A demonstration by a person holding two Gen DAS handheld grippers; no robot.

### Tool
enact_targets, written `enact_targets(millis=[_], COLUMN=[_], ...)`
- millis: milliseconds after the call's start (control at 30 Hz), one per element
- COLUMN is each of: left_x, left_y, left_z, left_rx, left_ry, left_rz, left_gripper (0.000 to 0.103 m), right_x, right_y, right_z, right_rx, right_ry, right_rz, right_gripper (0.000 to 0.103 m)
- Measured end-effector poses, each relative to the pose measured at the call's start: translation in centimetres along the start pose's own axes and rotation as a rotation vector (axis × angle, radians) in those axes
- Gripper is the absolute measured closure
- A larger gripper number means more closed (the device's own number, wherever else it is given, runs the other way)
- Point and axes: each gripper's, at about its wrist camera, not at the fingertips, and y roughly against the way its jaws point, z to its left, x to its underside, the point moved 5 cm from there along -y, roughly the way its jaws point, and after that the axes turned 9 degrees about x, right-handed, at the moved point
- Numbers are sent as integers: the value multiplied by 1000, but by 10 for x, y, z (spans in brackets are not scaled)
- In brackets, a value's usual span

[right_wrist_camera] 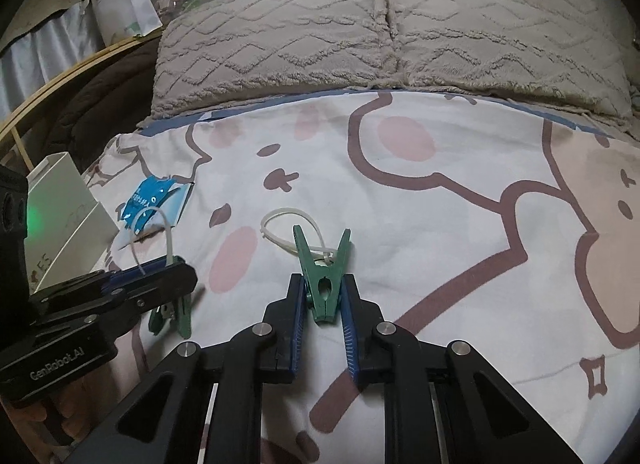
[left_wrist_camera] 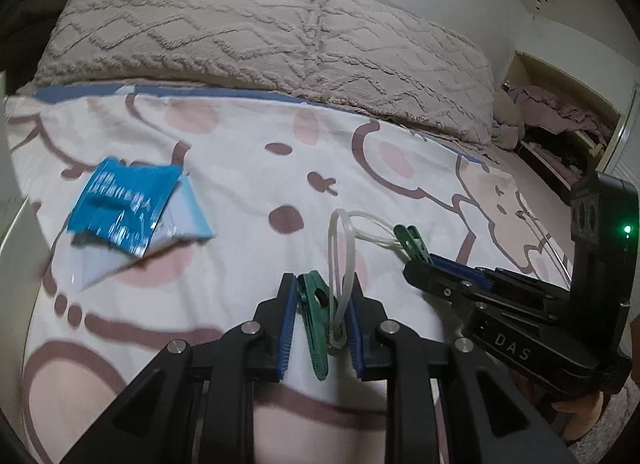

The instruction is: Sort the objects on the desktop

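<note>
On the cartoon-print bedsheet, my left gripper is shut on a green clothespin. An upright white cable-tie loop is squeezed beside it against the right pad. More white tie runs right to a second green clothespin, which sticks out of my right gripper. In the right wrist view my right gripper has both blue pads pressed on that clothespin, with a tie loop threaded behind it. My left gripper is at the left.
A crumpled blue and white packet lies on the sheet to the left. A white box stands at the bed's left edge. Two tufted beige pillows line the far side. A cluttered shelf is far right.
</note>
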Motion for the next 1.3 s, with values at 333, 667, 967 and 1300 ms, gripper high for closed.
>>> enact_targets(millis=[333, 667, 967, 1300], left_x=[23, 51, 88, 118], left_y=[28, 60, 99, 144], left_z=[-14, -28, -46, -69], left_rx=[-30, -53, -15, -2], left_ry=[16, -5, -30, -104], left_rz=[-5, 29, 97, 109], left_gripper=[80, 80, 84, 84], right_x=[42, 82, 117, 153], right_y=[53, 91, 139, 165], right_z=[9, 11, 10, 27], right_rx=[-9, -32, -62, -105], right_ry=[-9, -65, -107, -100], right_rz=[0, 31, 24, 73], right_gripper=[85, 85, 85, 84])
